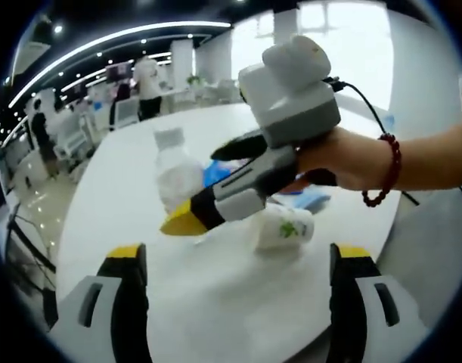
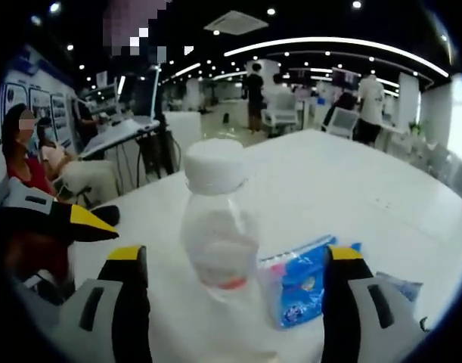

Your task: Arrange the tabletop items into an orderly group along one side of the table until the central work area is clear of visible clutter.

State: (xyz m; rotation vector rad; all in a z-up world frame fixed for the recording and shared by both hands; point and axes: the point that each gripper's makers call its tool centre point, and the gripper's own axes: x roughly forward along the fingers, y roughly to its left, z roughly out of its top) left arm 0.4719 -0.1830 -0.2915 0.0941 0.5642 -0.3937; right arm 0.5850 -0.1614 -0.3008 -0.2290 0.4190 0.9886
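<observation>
While your right claw (image 2: 231, 302) stands apart around the upright bottle (image 2: 218, 227) beside a blue packet (image 2: 302, 283), your left claw (image 1: 238, 302) gapes over the white surface (image 1: 125, 189).

Bottle (image 2: 218, 227) on table (image 2: 351, 189) – packet (image 2: 302, 280) beside.

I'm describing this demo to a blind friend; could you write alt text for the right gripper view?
A clear plastic bottle with a white cap stands upright on a white table, framed between the right tongs, whose jaws are open. A blue packet lies just beside the bottle, and the left tongs' yellow tip enters from the left.
</observation>
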